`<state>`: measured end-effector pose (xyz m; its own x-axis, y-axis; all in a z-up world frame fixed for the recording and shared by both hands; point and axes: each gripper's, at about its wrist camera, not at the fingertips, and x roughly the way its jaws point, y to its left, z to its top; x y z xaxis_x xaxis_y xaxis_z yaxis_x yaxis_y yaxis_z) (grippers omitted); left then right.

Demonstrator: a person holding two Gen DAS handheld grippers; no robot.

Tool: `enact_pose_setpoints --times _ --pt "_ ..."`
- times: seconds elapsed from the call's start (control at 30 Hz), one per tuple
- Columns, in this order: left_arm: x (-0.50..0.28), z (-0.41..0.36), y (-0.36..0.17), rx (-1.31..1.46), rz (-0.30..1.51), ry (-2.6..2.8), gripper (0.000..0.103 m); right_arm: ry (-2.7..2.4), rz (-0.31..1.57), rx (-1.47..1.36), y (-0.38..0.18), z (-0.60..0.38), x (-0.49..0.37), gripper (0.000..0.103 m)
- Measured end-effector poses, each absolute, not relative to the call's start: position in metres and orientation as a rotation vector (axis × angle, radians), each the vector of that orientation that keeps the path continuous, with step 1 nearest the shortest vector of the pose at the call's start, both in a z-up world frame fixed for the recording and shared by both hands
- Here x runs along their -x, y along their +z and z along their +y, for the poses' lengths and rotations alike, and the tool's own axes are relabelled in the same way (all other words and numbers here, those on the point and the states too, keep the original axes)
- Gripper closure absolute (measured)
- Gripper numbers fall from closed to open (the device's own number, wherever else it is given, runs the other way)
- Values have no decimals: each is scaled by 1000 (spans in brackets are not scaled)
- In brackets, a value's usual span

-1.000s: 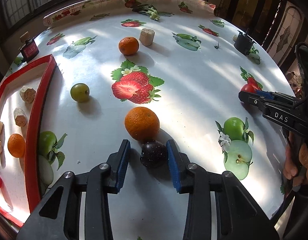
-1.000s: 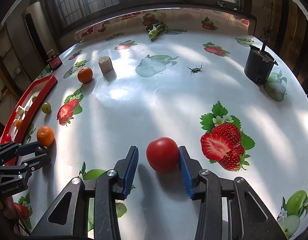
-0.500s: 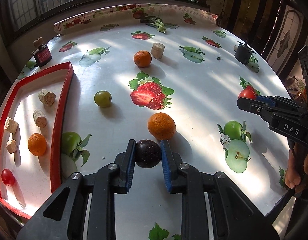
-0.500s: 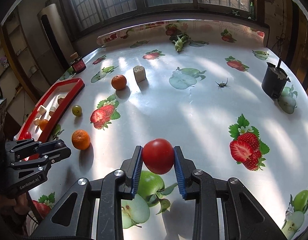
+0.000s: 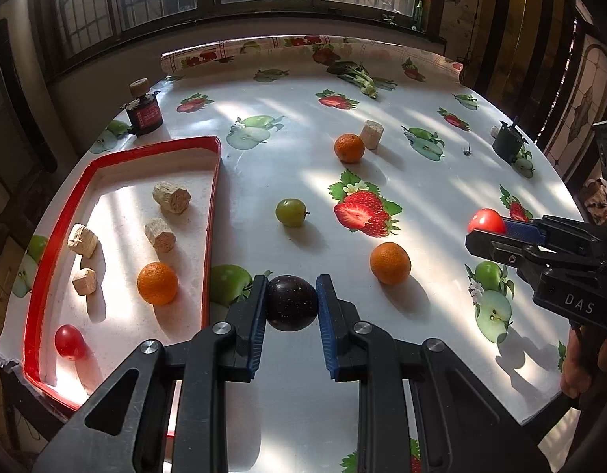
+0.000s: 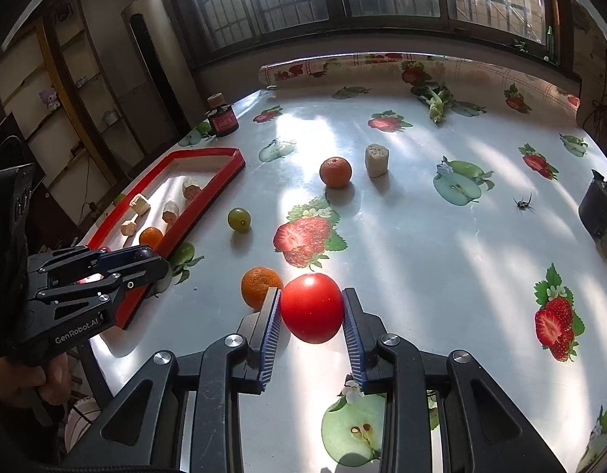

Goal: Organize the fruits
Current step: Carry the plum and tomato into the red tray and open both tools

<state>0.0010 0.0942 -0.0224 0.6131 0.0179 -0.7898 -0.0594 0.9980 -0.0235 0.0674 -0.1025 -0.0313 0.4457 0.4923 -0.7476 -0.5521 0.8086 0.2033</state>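
Left gripper [image 5: 291, 302] clamped on dark plum [image 5: 292, 302], just right of red tray [image 5: 208, 213]. Right gripper [image 5: 485, 225] at right edge, gripping red tomato [image 5: 485, 219]. Orange [image 5: 390, 263] on tablecloth [image 5: 295, 149] between.

Window sunlight streaks the glaring tablecloth [image 5: 287, 165] (fisheye-bent edges, sharp shadows).

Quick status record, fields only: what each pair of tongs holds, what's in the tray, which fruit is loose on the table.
left tongs: shut on dark plum
right tongs: shut on red tomato
red tray: one orange, one small red fruit, four cork-like chunks
loose on table: near orange, far orange, green grape
other: cork-like chunk beside far orange
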Motion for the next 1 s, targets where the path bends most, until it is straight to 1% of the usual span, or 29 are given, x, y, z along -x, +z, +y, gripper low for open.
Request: enact_pose_setpoints --times 1.0 --pt "11 163 -21 111 899 164 81 806 872 142 -10 -8 -63 72"
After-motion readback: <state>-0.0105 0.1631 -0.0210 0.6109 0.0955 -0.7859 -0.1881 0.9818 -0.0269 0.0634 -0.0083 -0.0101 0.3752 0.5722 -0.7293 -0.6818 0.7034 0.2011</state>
